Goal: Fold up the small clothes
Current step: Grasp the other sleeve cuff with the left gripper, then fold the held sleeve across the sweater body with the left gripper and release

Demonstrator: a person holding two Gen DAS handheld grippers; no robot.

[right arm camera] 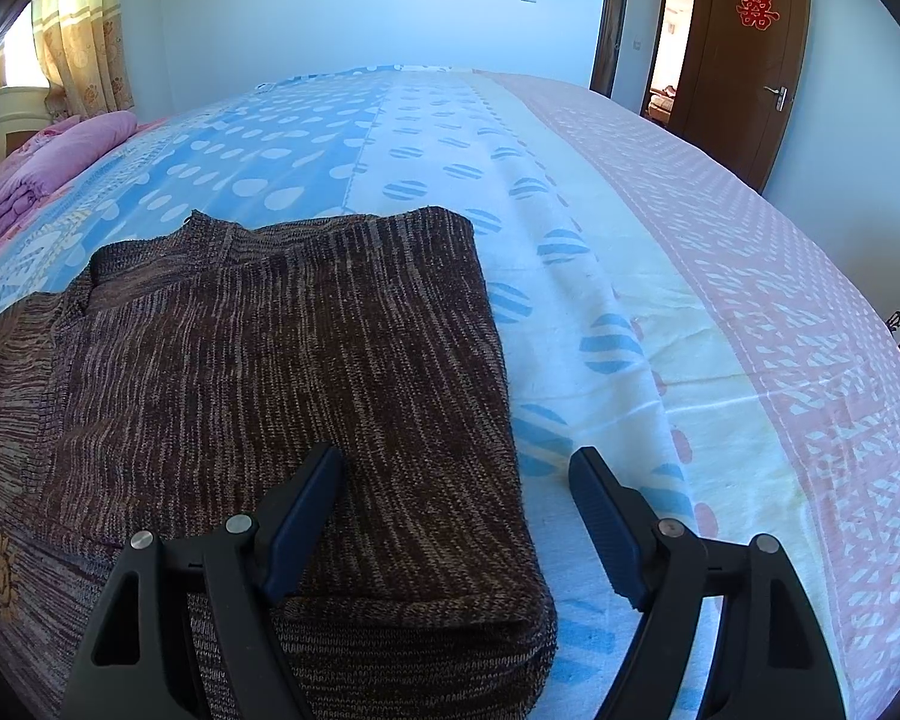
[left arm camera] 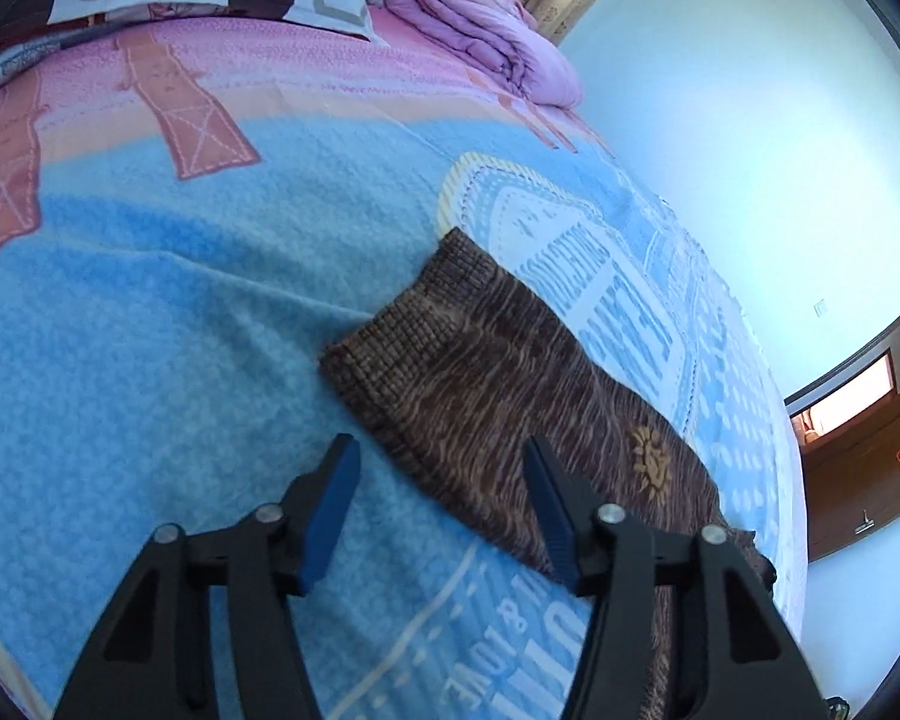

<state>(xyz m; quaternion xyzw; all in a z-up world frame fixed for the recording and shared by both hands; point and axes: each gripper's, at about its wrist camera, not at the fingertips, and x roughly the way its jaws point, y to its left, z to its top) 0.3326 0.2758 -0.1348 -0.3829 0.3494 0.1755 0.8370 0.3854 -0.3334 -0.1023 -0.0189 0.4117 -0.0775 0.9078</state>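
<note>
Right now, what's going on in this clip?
A person with a handheld gripper in each hand is folding a brown knit sweater on a bed with a patterned blanket. The right side is already folded over. The right gripper hangs open over that folded edge. The left gripper, also open, straddles the sweater's unfolded sleeve edge. Neither grips fabric.

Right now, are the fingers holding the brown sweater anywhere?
No. Both grippers, left and right, are open over the brown sweater, straddling its edges without pinching them.
</note>
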